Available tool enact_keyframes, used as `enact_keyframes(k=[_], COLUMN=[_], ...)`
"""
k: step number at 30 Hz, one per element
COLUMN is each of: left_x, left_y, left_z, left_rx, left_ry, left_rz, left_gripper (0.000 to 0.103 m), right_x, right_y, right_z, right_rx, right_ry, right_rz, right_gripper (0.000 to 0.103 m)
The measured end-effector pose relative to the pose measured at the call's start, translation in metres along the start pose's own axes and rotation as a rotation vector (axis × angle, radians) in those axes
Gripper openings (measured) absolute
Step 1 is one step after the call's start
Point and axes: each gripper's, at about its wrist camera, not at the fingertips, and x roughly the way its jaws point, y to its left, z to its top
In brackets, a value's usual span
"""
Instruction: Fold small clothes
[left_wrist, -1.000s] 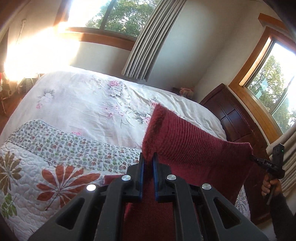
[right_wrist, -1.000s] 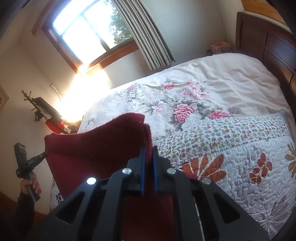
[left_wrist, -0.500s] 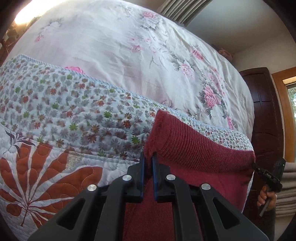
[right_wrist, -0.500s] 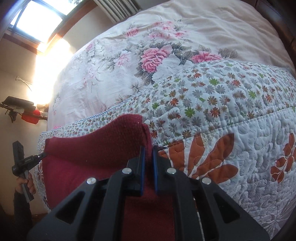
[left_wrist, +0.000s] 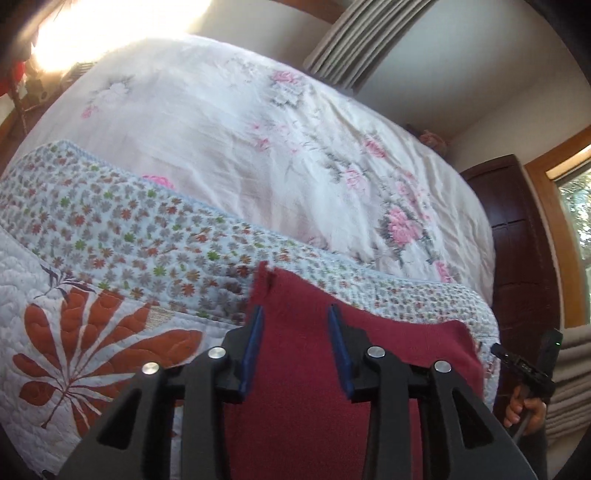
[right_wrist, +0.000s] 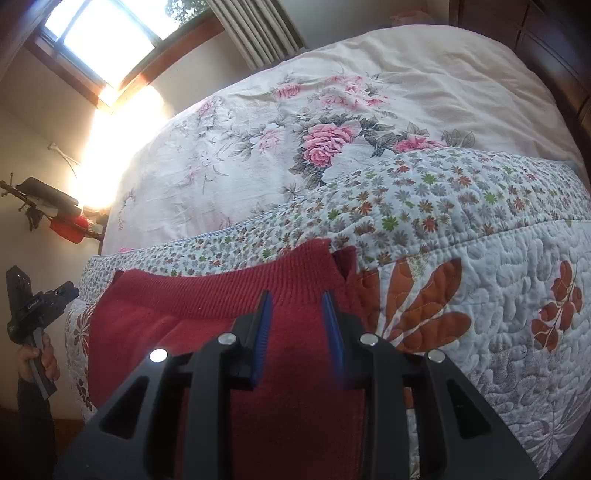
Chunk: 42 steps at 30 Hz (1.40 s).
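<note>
The left tongs (left_wrist: 295, 328) stood with jaws parted above the dark red knitted garment (left_wrist: 314, 369), gripping nothing, so that its left corner could rest flat on the white quilted bedspread with orange leaves (left_wrist: 92, 332). The right tongs (right_wrist: 297, 317) gaped likewise over the ribbed edge, apparently letting the garment lie spread across the bed for folding.

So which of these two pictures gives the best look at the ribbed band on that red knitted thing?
The right wrist view: the ribbed band runs across the red garment, ridges clear. The left wrist view shows the garment mostly plain, with no clear ribbing.
</note>
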Motion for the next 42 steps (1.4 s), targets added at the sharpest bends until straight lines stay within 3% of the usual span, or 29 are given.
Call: enact_keyframes(k=[2, 6, 7, 9, 11, 13, 15, 16, 21, 23, 25, 26, 28, 30, 33, 37, 39, 42], left_x=[0.010, 0.050, 0.055, 0.048, 0.024, -0.008, -0.029, -0.032, 0.003, -0.001, -0.017, -0.027, -0.048, -0.063, -0.066, -0.049, -0.041, -0.036], left_y=[-0.016, 0.004, 0.013, 0.024, 0.019, 0.005, -0.002, -0.002, 0.033, 0.040, 0.047, 0.053, 0.070, 0.094, 0.128, 0.150, 0.155, 0.157], left_z=[-0.018, -0.050, -0.056, -0.060, -0.062, -0.070, -0.087, -0.099, -0.156, -0.163, -0.161, -0.159, -0.154, -0.147, -0.131, -0.110, -0.101, -0.093], left_rx=[0.058, 0.046, 0.036, 0.008, -0.004, 0.032, 0.049, 0.059, 0.027, 0.030, -0.023, -0.048, -0.110, -0.198, -0.351, -0.452, -0.474, -0.468], left_ry=[0.034, 0.128, 0.139, 0.126, 0.087, 0.022, -0.004, 0.007, 0.133, 0.115, 0.106, 0.096, 0.072, 0.071, 0.136, 0.221, 0.239, 0.250], left_rz=[-0.037, 0.074, 0.086, 0.074, 0.024, -0.041, -0.115, -0.133, -0.045, -0.064, -0.112, -0.128, -0.146, -0.177, -0.286, -0.406, -0.425, -0.441], left_gripper=[0.047, 0.043, 0.033, 0.029, 0.031, 0.037, 0.050, 0.051, 0.049, 0.046, 0.052, 0.057, 0.078, 0.085, 0.091, 0.092, 0.092, 0.093], right_x=[0.002, 0.027, 0.028, 0.019, -0.006, -0.034, -0.049, -0.051, -0.021, -0.025, -0.044, -0.055, -0.076, -0.088, -0.084, -0.042, -0.012, 0.033], right_y=[0.004, 0.000, -0.001, -0.001, -0.001, 0.001, 0.001, 0.001, -0.017, -0.021, -0.012, -0.002, 0.032, 0.085, 0.179, 0.291, 0.336, 0.379], right_z=[-0.018, -0.051, -0.055, -0.059, -0.065, -0.080, -0.104, -0.118, -0.173, -0.181, -0.184, -0.187, -0.195, -0.209, -0.245, -0.299, -0.325, -0.343], right_rx=[0.013, 0.014, -0.001, -0.002, 0.034, 0.039, 0.048, 0.052, 0.082, 0.093, 0.079, 0.041, -0.079, -0.256, -0.589, -0.992, -1.182, -1.366], right_ry=[0.002, 0.044, 0.030, 0.012, -0.032, -0.089, -0.109, -0.102, 0.007, 0.002, -0.029, -0.050, -0.082, -0.111, -0.141, -0.164, -0.180, -0.183], right_rz=[0.022, 0.003, 0.002, 0.002, 0.061, 0.084, 0.103, 0.109, 0.023, -0.025, -0.061, -0.095, -0.169, -0.246, -0.318, -0.390, -0.439, -0.520], right_gripper=[0.031, 0.029, 0.029, 0.028, 0.035, 0.035, 0.035, 0.035, 0.033, 0.035, 0.035, 0.038, 0.044, 0.062, 0.079, 0.081, 0.081, 0.079])
